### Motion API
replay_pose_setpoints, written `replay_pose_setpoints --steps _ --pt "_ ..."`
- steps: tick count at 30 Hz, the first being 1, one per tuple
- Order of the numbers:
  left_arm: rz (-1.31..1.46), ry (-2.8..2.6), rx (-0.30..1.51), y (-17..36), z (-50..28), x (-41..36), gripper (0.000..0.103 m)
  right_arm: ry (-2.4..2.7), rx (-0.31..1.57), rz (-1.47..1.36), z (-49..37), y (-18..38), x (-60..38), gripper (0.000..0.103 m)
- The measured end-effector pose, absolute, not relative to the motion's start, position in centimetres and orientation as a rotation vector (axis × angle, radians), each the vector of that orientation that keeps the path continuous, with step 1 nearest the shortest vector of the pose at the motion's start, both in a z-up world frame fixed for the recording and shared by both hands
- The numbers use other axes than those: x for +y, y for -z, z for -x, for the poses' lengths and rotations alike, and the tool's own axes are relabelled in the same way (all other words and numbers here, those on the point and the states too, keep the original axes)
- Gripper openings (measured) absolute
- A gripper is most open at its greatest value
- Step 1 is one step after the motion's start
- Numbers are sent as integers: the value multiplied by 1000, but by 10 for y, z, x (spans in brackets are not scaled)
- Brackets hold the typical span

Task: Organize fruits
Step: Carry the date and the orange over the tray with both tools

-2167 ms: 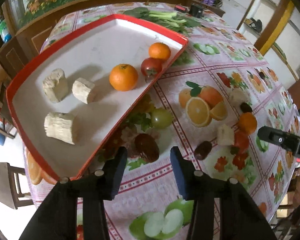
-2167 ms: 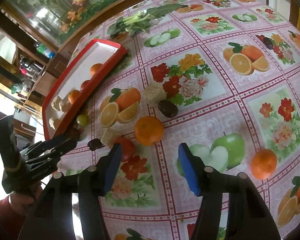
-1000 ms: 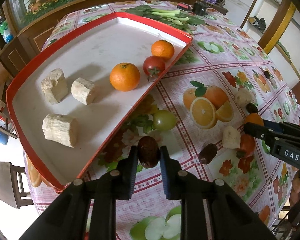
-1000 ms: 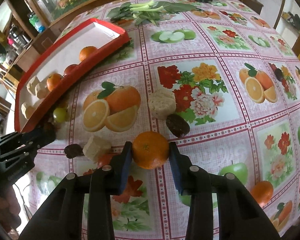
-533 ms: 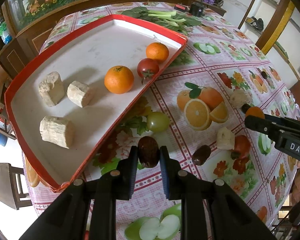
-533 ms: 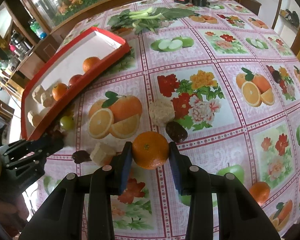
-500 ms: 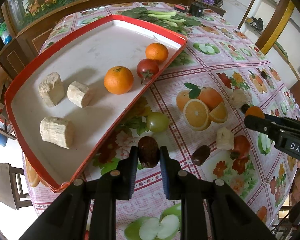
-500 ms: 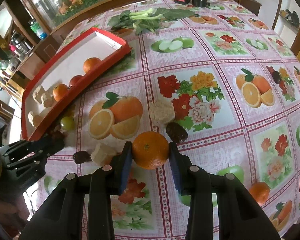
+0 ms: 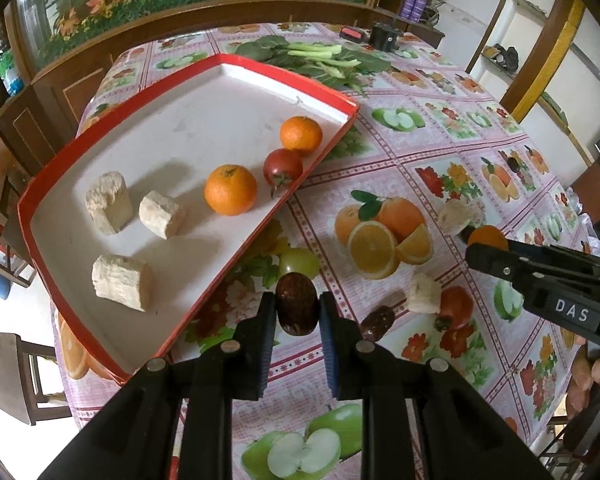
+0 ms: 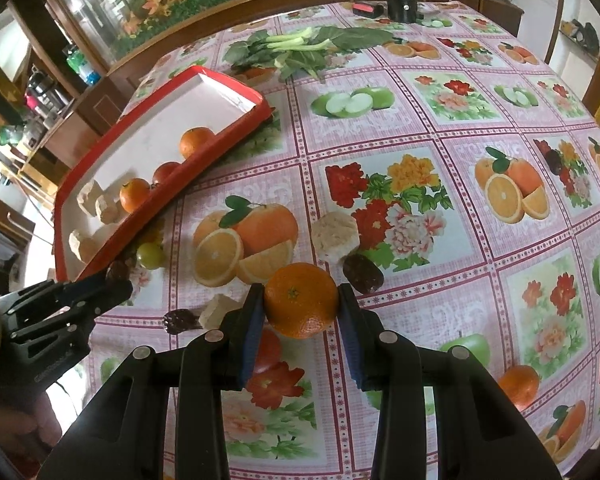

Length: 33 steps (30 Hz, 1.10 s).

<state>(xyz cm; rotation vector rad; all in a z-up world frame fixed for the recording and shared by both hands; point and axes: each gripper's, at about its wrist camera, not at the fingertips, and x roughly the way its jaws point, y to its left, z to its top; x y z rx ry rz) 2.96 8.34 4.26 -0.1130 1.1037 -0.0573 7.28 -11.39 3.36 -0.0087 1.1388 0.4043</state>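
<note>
My left gripper (image 9: 297,308) is shut on a dark brown fruit (image 9: 296,304), held just off the red-rimmed white tray's (image 9: 316,168) near edge. On that tray lie two oranges (image 9: 230,190), a tomato (image 9: 283,167) and three pale chunks (image 9: 122,282). My right gripper (image 10: 301,308) is shut on an orange (image 10: 301,300) above the fruit-print tablecloth. Loose on the cloth are a green fruit (image 9: 299,263), a tomato (image 9: 456,306), two pale chunks (image 10: 334,236), two dark fruits (image 10: 363,269) and another orange (image 10: 520,387).
Leafy greens (image 10: 300,50) lie at the far side of the table beside a black pot (image 10: 405,7) and a red box (image 10: 363,8). A wooden cabinet (image 9: 60,92) runs behind the tray. A chair (image 9: 16,376) stands past the table's left edge.
Both grippers closed on their fruits earlier, the left on the dark fruit, the right on the orange. Over the last second both views have drawn back a little from the table.
</note>
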Motion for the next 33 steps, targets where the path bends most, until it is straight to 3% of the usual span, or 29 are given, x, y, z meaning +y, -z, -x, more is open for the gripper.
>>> replay_pose_setpoints --steps 19,33 --pt "100 46 1045 -65 -36 91 24 -432 1104 3 -78 -49 -103 35" --pt "257 -74 1017 -77 -41 173 24 -504 1087 -52 -96 -68 -81 35"
